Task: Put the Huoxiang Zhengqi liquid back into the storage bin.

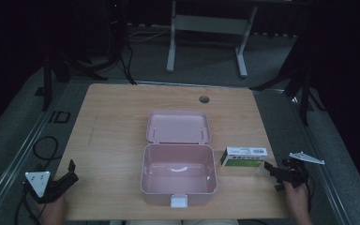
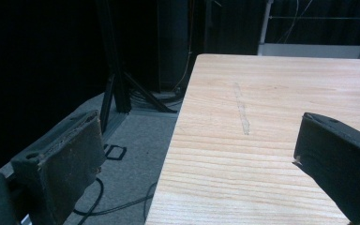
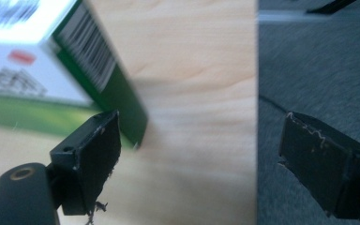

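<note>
So this looks like the reach-in step: the right tongs (image 1: pixel 273 169) are parked at the worktop's (image 1: pixel 112 140) right edge, just beside the end of the green-and-white carton (image 1: pixel 243 157), jaws spread wide with nothing in them. In the right gripper view the carton's (image 3: pixel 51 70) barcode end sits just past one jaw, so it isn't straddled yet. My guess for the next move: slide the tongs over that end, close on it, then lift it left into the pink box (image 1: pixel 178 173).

The pink box sits mid-worktop near the front edge, lid (image 1: pixel 178 126) flipped flat behind it, and it's empty inside as far as I can see.

The left tongs (image 1: pixel 65 180) hang at the front left corner, also wide open, holding nothing, well apart from everything.
</note>
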Motion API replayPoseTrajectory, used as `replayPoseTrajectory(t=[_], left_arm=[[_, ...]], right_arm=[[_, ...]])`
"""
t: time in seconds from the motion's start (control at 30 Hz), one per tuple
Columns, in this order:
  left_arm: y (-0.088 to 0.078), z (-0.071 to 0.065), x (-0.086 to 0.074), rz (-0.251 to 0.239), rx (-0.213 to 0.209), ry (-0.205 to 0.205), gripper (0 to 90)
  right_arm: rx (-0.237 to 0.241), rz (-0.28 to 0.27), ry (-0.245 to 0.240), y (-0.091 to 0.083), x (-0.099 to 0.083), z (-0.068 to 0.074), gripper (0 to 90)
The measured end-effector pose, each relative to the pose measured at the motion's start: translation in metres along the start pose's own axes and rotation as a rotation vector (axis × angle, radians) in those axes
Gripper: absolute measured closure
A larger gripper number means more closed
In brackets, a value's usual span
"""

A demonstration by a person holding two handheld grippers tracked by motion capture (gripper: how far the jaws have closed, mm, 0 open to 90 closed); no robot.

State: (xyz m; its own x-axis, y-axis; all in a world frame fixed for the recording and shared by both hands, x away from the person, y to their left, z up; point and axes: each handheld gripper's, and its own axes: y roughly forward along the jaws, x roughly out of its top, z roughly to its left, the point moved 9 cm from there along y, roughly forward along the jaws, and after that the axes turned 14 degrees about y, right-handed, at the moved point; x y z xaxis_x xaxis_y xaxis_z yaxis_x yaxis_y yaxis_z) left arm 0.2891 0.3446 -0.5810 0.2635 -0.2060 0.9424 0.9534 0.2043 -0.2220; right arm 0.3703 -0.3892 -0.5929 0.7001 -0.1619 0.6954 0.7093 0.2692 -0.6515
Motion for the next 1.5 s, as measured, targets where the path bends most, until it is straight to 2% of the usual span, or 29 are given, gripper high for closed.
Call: replayPoseTrajectory(t=[0.03, 0.07, 0.1, 0.17, 0.2, 0.23, 0.27, 0.3, 0.33, 0.37, 0.4, 0.5, 0.57, 0.6, 0.67, 0.9, 0.97, 1.1, 1.3, 1.5], left_arm=[[0.0, 0.0, 0.0, 0.0, 0.0, 0.0, 2.2], [0.0, 0.0, 0.0, 0.0, -0.002, 0.0, 2.2], [0.0, 0.0, 0.0, 0.0, -0.002, 0.0, 2.2], [0.001, -0.001, 0.0, 0.002, -0.003, 0.002, 2.1], [0.001, -0.001, 0.0, 0.003, -0.006, 0.008, 2.1], [0.001, -0.001, 0.0, 0.003, -0.006, 0.008, 2.2], [0.001, -0.002, 0.0, 0.004, -0.013, 0.012, 2.1], [0.001, -0.002, 0.0, 0.004, -0.013, 0.012, 2.1], [0.001, -0.003, 0.0, 0.003, -0.021, 0.012, 2.1], [0.001, -0.003, 0.0, 0.0, -0.029, 0.011, 2.1], [0.001, -0.003, 0.0, -0.001, -0.033, 0.009, 2.1], [0.001, -0.003, 0.0, -0.001, -0.039, 0.001, 2.1], [0.0, -0.003, 0.0, -0.001, -0.038, -0.003, 2.1], [0.0, -0.003, 0.0, -0.001, -0.038, -0.003, 2.1], [0.0, -0.003, 0.0, -0.003, -0.041, -0.003, 2.1], [0.0, -0.004, 0.0, 0.002, -0.044, 0.006, 2.1], [0.001, -0.005, 0.0, -0.001, -0.057, 0.003, 2.1], [0.001, -0.005, 0.0, 0.0, -0.06, 0.008, 2.2], [0.001, -0.006, 0.0, 0.0, -0.06, 0.01, 2.1], [0.001, -0.006, 0.0, 0.0, -0.062, 0.009, 2.1]], right_arm=[[0.0, 0.0, 0.0, 0.0, 0.0, 0.0, 12.8], [-0.01, 0.042, -0.021, -0.002, -0.002, 0.0, 12.8], [-0.01, 0.042, -0.021, -0.002, -0.002, 0.0, 12.8], [-0.011, 0.078, -0.034, -0.003, -0.004, -0.001, 12.8], [-0.005, 0.123, -0.057, -0.004, -0.007, -0.001, 12.9], [-0.005, 0.123, -0.057, -0.004, -0.007, -0.001, 12.9], [0.006, 0.158, -0.087, -0.005, -0.011, 0.001, 12.9], [0.006, 0.158, -0.087, -0.005, -0.011, 0.001, 12.9], [0.022, 0.2, -0.119, -0.006, -0.016, 0.005, 12.8], [0.022, 0.2, -0.119, -0.006, -0.016, 0.005, 12.8], [0.017, 0.233, -0.156, -0.007, -0.021, 0.009, 10.9], [0.03, 0.248, -0.176, -0.008, -0.023, 0.013, 10.7], [0.044, 0.287, -0.206, -0.009, -0.027, 0.017, 10.7], [0.044, 0.287, -0.206, -0.009, -0.027, 0.017, 10.7], [0.083, 0.344, -0.243, -0.01, -0.033, 0.022, 10.7], [0.114, 0.444, -0.355, -0.01, -0.046, 0.03, 10.8], [0.117, 0.482, -0.395, -0.01, -0.051, 0.033, 10.8], [0.131, 0.533, -0.459, -0.012, -0.056, 0.038, 10.8], [0.138, 0.58, -0.565, -0.014, -0.059, 0.046, 11.2], [0.143, 0.638, -0.65, -0.017, -0.06, 0.053, 11.2]])
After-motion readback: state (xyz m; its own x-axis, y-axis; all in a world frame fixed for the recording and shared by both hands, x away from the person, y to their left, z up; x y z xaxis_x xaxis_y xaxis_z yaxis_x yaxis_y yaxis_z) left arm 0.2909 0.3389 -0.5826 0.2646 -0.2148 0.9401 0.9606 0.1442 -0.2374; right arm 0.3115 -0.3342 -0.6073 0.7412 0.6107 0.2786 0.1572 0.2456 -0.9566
